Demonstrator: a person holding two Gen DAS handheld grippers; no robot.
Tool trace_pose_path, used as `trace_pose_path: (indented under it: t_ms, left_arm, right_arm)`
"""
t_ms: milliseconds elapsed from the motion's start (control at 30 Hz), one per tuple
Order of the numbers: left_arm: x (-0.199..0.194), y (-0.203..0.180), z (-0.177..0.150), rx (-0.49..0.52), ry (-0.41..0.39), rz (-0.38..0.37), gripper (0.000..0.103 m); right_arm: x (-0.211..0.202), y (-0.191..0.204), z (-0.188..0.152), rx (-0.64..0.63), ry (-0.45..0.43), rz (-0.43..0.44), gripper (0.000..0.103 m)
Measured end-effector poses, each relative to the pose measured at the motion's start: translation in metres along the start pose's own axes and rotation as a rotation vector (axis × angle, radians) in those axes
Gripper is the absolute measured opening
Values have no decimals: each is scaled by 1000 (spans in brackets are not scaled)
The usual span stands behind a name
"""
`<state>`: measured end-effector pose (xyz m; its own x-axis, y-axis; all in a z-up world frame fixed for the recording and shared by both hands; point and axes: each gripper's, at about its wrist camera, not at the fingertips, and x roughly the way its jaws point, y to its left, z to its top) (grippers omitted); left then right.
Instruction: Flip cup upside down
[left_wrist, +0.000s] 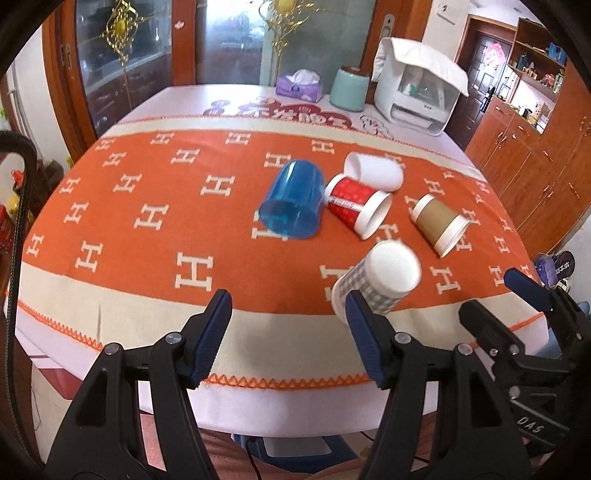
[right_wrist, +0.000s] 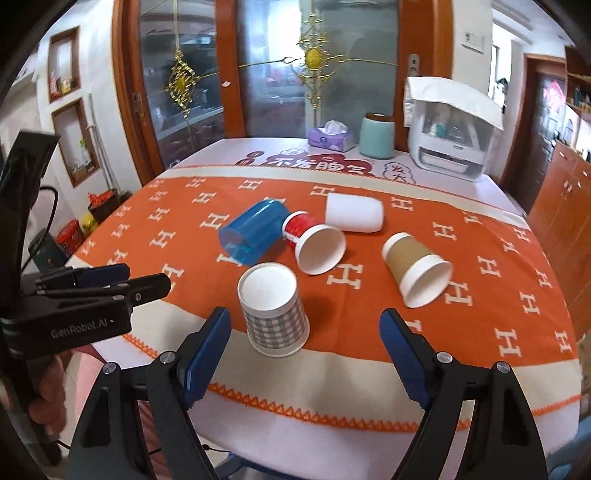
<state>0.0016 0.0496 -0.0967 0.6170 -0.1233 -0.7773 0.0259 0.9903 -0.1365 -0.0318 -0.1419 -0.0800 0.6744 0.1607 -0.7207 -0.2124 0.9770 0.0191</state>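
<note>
A grey checked paper cup (right_wrist: 273, 310) stands upside down near the table's front edge; it also shows in the left wrist view (left_wrist: 376, 280). A blue plastic cup (right_wrist: 253, 230), a red cup (right_wrist: 314, 242), a white cup (right_wrist: 354, 218) and a brown cup (right_wrist: 415, 269) lie on their sides behind it. My right gripper (right_wrist: 306, 354) is open and empty, just in front of the checked cup. My left gripper (left_wrist: 288, 332) is open and empty, left of that cup, over the front edge.
The table carries an orange cloth with white H marks (right_wrist: 480, 295). At the back stand a tissue box (right_wrist: 330, 134), a teal canister (right_wrist: 376, 136) and a white appliance (right_wrist: 450, 136). Wooden cabinets (left_wrist: 535, 155) stand to the right.
</note>
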Motion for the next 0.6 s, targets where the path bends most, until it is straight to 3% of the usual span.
trace_pose_path:
  t_ms: [167, 400, 600]
  left_arm:
    - [-26, -20, 14, 26, -41, -5, 64]
    - [-57, -42, 35, 37, -126, -13, 85]
    - [-75, -52, 53, 45, -167, -1, 86]
  right_arm:
    - [-38, -11, 21, 65, -2, -2, 84]
    - [-80, -20, 48, 109, -59, -17, 85]
    - [-97, -27, 68, 125, -91, -33, 85]
